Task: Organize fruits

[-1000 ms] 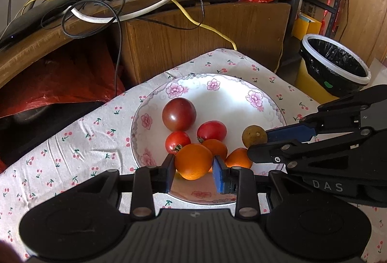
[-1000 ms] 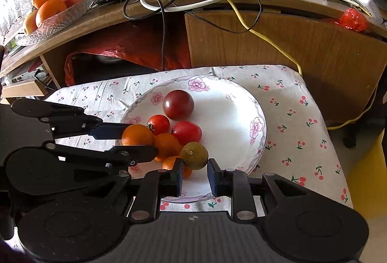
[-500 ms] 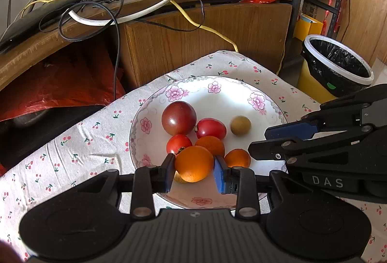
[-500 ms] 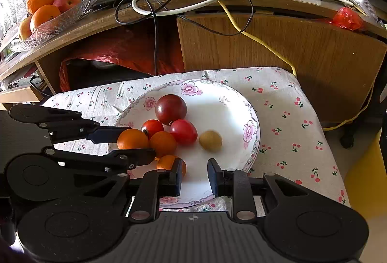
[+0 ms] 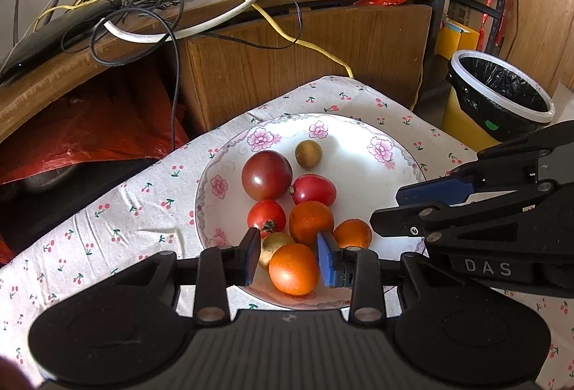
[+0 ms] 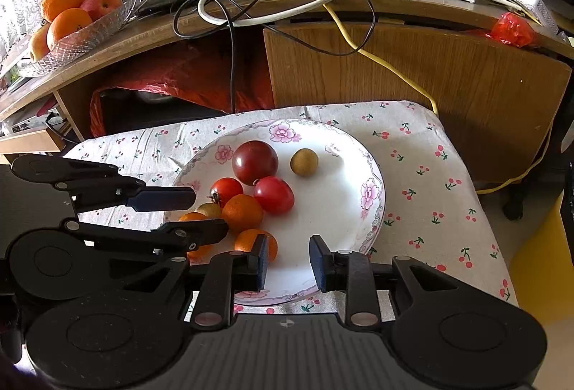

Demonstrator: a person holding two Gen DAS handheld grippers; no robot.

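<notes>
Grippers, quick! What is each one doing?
Left gripper: open, orange sits loose between its fingers.
Right gripper: open, holding nothing.

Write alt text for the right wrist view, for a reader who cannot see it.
The right gripper, jaws open and empty, hangs over the near edge of a floral plate holding tomatoes, small oranges and a lone brown fruit. The left gripper reaches in from the left around an orange.

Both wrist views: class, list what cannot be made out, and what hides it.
- Left view: yellowish fruit, mostly behind the orange and left gripper.
- Right view: that orange, largely behind the left gripper's finger.
- Right view: glass bowl, contents cut off by the picture edge.
</notes>
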